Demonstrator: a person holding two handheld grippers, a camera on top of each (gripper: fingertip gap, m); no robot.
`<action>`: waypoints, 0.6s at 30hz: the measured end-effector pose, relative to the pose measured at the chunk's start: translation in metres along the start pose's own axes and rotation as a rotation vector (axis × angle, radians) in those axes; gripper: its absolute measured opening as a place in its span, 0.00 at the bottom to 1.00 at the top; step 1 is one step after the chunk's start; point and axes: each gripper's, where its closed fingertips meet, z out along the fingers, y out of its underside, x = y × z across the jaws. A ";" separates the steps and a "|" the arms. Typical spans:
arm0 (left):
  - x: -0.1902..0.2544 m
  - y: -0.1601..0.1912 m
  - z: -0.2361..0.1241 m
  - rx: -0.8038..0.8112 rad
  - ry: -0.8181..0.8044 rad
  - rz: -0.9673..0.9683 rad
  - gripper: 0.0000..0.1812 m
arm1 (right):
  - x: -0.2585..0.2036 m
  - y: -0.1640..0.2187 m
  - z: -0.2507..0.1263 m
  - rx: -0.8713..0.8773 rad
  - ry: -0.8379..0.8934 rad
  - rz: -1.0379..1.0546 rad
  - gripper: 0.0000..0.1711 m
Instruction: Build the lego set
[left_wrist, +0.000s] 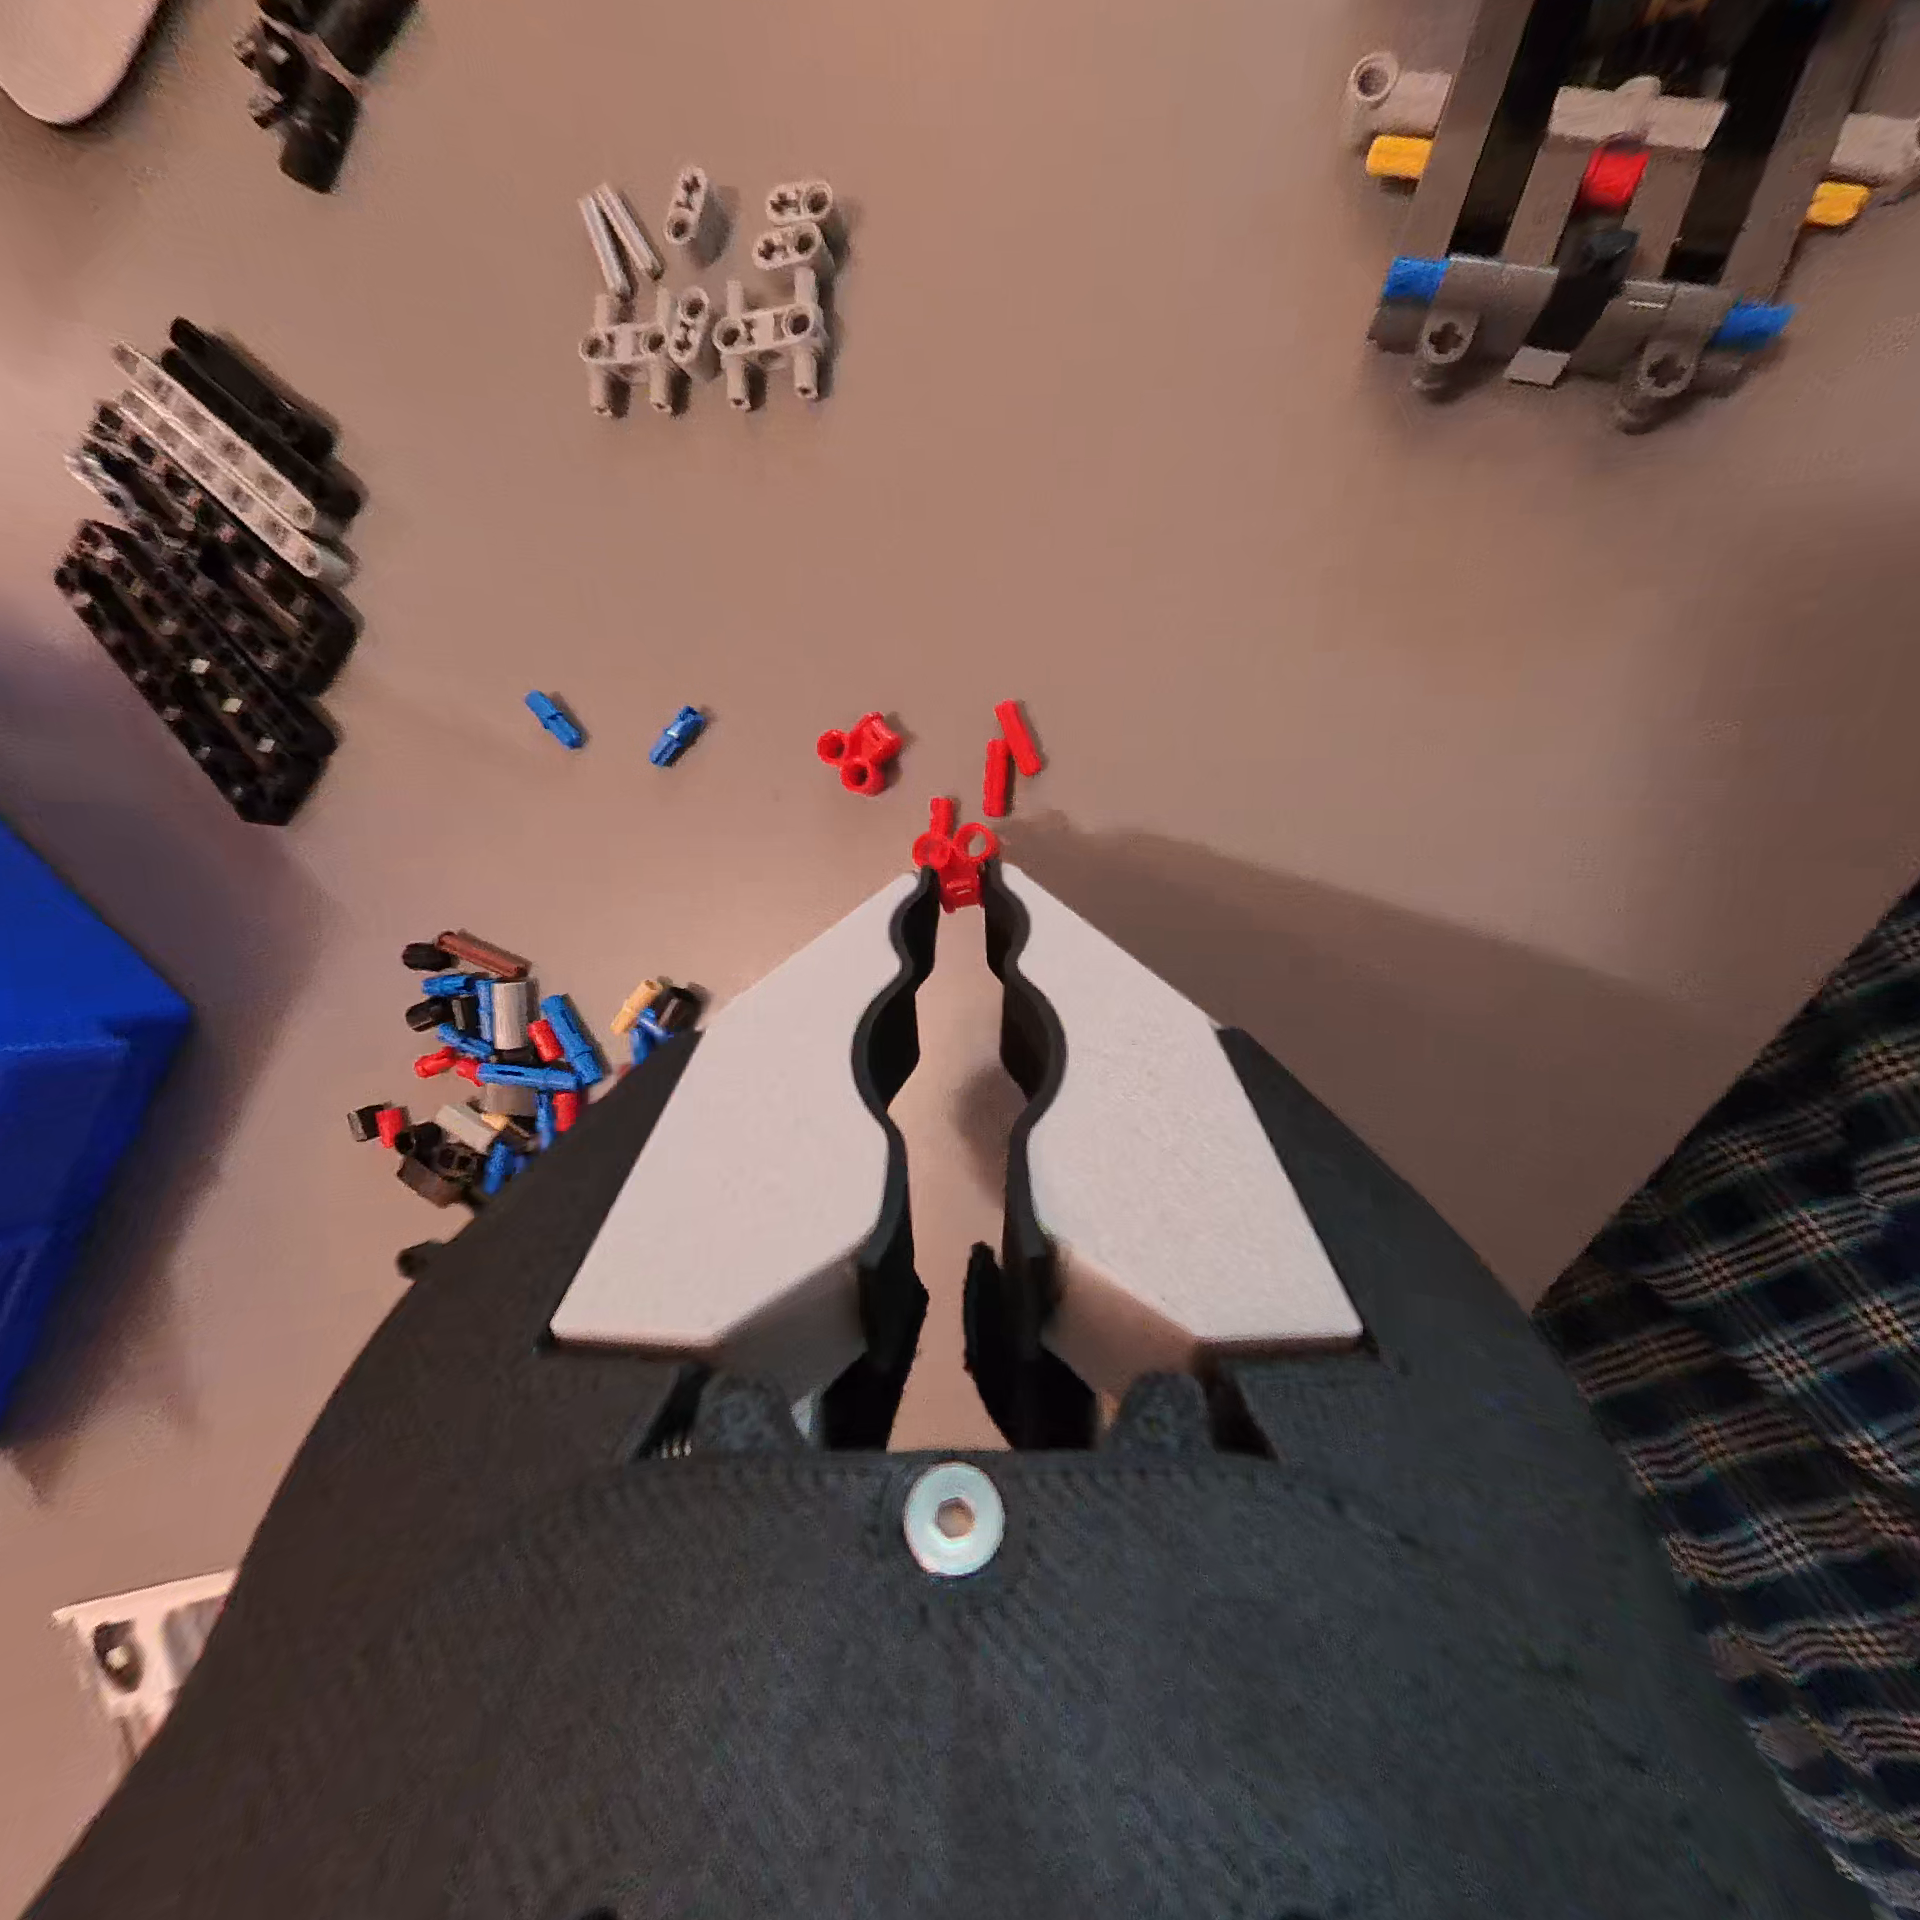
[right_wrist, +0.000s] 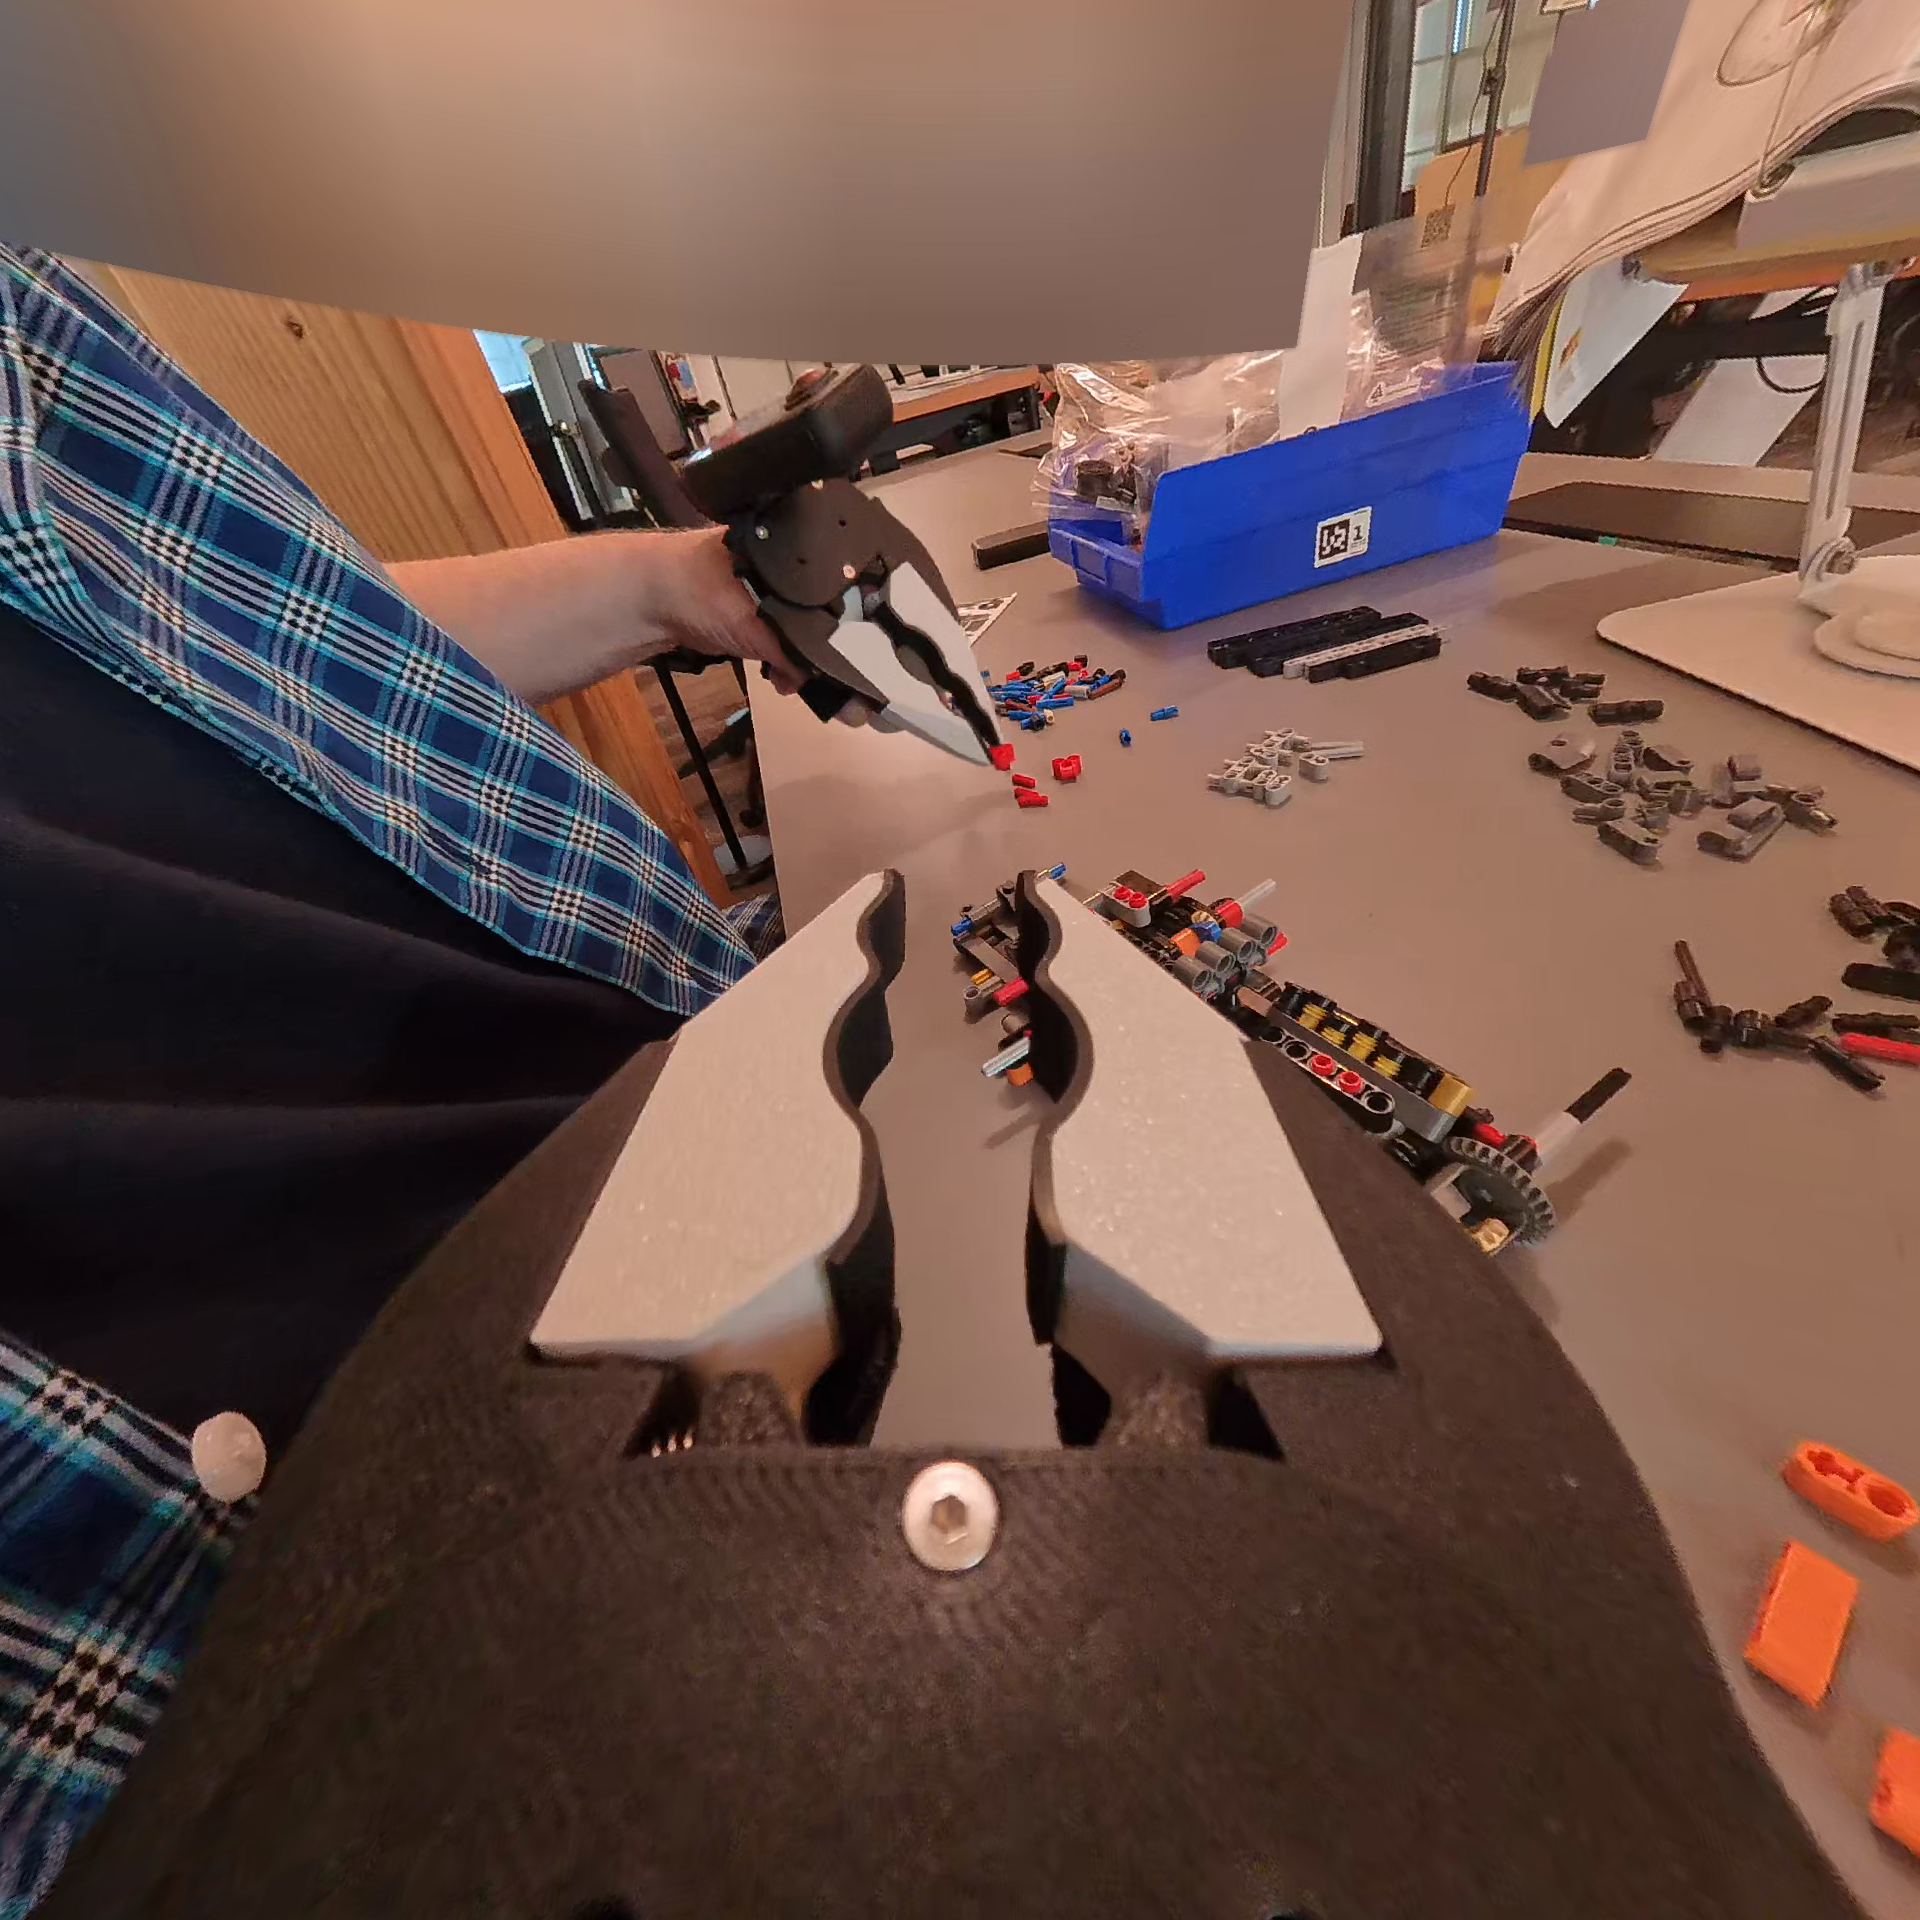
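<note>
My left gripper (left_wrist: 956, 883) is shut on a small red connector (left_wrist: 958, 854), pinched at the fingertips just above the table. Another red connector (left_wrist: 857, 753) and two red pins (left_wrist: 1010, 753) lie just beyond it. In the right wrist view the left gripper (right_wrist: 992, 753) holds the red connector (right_wrist: 1001, 756) low over the table. My right gripper (right_wrist: 961, 885) is open and empty. It hovers over the near end of the partly built chassis (right_wrist: 1340, 1029). The chassis also shows in the left wrist view (left_wrist: 1590, 229), at the top right.
Two blue pins (left_wrist: 613, 727), grey connectors (left_wrist: 717, 301), black and grey beams (left_wrist: 208, 561) and a pile of small pins (left_wrist: 499, 1060) lie around. A blue bin (right_wrist: 1299, 520) stands at the back. Dark grey parts (right_wrist: 1662, 779) and orange parts (right_wrist: 1803, 1621) lie to the right. The tips of one gripper are about 30 cm away from the tips of the other.
</note>
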 end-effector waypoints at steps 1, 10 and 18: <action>0.001 0.003 0.001 -0.012 0.010 -0.010 0.04 | 0.000 -0.001 -0.001 0.003 0.001 0.000 0.11; -0.001 0.008 0.002 -0.011 -0.001 -0.042 0.13 | 0.001 -0.003 -0.002 0.016 -0.004 0.008 0.11; -0.011 -0.126 0.003 0.206 0.051 0.160 0.09 | -0.003 -0.003 0.002 0.007 -0.012 0.000 0.11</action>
